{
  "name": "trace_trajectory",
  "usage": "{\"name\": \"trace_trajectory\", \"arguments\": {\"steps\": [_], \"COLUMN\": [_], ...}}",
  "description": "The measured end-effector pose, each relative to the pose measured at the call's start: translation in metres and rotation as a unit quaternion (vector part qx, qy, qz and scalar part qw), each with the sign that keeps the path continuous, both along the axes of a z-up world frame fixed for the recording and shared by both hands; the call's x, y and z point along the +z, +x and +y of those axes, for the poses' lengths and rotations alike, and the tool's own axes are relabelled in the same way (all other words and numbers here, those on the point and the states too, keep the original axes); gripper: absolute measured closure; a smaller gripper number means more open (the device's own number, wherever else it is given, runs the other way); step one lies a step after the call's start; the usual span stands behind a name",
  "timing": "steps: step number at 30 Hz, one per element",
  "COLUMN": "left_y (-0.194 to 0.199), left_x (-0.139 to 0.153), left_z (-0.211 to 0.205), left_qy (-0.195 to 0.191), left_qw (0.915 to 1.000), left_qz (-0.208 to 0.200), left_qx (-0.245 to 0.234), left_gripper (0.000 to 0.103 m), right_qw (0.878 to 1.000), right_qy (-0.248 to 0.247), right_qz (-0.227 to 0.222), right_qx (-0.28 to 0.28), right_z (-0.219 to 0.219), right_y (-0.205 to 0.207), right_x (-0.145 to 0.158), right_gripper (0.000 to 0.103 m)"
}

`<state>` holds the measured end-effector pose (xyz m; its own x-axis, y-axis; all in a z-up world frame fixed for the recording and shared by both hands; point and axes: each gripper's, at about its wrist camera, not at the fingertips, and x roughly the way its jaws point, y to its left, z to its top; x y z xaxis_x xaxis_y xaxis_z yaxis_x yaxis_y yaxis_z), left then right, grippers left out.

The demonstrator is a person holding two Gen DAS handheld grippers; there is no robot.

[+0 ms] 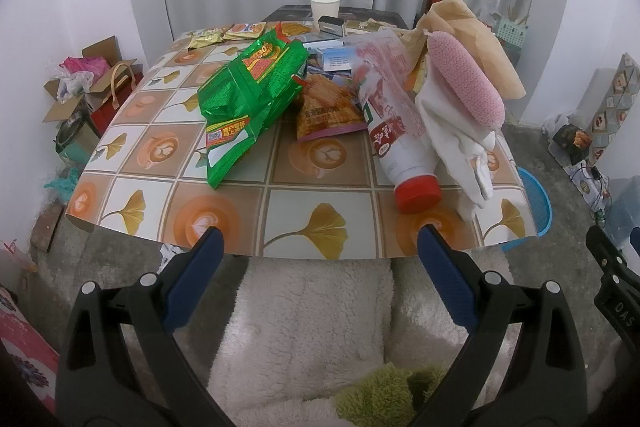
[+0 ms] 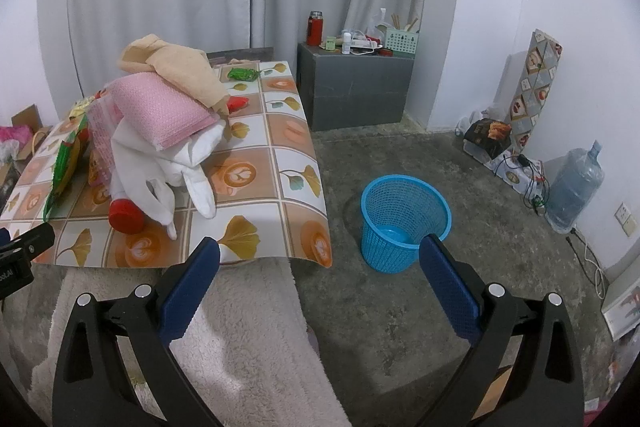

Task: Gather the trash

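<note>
The low table (image 1: 240, 203) holds trash: green snack bags (image 1: 248, 87), an orange snack bag (image 1: 328, 111), a white bottle with a red cap (image 1: 400, 155) lying down, small wrappers (image 1: 224, 33) and a paper cup (image 1: 325, 7) at the back. A blue mesh bin (image 2: 404, 223) stands on the floor right of the table (image 2: 272, 163). My left gripper (image 1: 320, 247) is open and empty at the table's near edge. My right gripper (image 2: 320, 263) is open and empty, between table corner and bin.
White, pink and tan cloths (image 1: 464, 87) pile on the table's right side. Cardboard boxes (image 1: 88, 83) sit on the floor at left. A grey cabinet (image 2: 356, 87), a water jug (image 2: 576, 183) and cables (image 2: 532, 183) are at right. A fluffy rug (image 2: 240, 327) lies below.
</note>
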<state>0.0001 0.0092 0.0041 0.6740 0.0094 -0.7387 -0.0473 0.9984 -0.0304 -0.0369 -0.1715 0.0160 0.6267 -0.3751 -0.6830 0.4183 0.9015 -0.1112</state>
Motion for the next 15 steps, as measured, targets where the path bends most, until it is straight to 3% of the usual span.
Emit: {"name": "trace_trajectory", "arguments": {"steps": [15], "left_y": [-0.0014], "left_x": [-0.0003], "left_z": [0.0074], "left_qy": [-0.002], "left_qw": [1.0000], "left_qz": [0.001], "left_qx": [0.001], "left_gripper": [0.010], "right_qw": [1.000], "right_qy": [0.000], "right_qz": [-0.002], "right_qx": [0.000], "right_z": [-0.0009], "right_y": [-0.0011], "right_x": [0.0007], "right_gripper": [0.006]}}
